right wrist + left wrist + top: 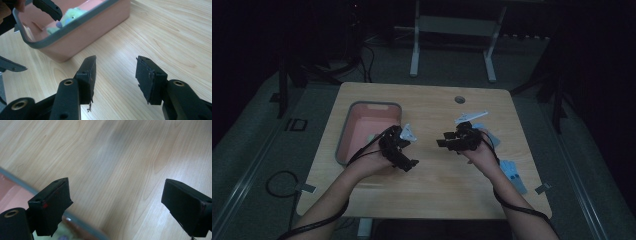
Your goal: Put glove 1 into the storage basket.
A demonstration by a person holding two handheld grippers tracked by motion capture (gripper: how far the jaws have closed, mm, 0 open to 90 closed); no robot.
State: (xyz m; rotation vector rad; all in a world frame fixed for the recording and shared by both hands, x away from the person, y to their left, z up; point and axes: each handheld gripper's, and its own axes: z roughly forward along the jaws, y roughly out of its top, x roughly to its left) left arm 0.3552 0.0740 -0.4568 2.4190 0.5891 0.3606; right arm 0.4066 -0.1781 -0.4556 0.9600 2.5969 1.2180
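Observation:
My left gripper (404, 150) is held just right of a pink bin (362, 125) with a grey rim. In the left gripper view, the left gripper (116, 187) is wide open over bare wood, with the bin's rim (22, 183) at the lower left. My right gripper (444, 141) sits at the table's middle and points left toward the bin. Its jaws are open in the right gripper view, where the right gripper (116, 61) holds nothing above the tabletop. A green plush toy (67, 18) lies inside the bin (100, 22).
The wooden table (432, 175) has a round cable hole (459, 99) near its far edge. Pale blue flat pieces (512, 172) lie at the table's right side. A white desk frame (452, 30) stands on the floor beyond. The room is dim.

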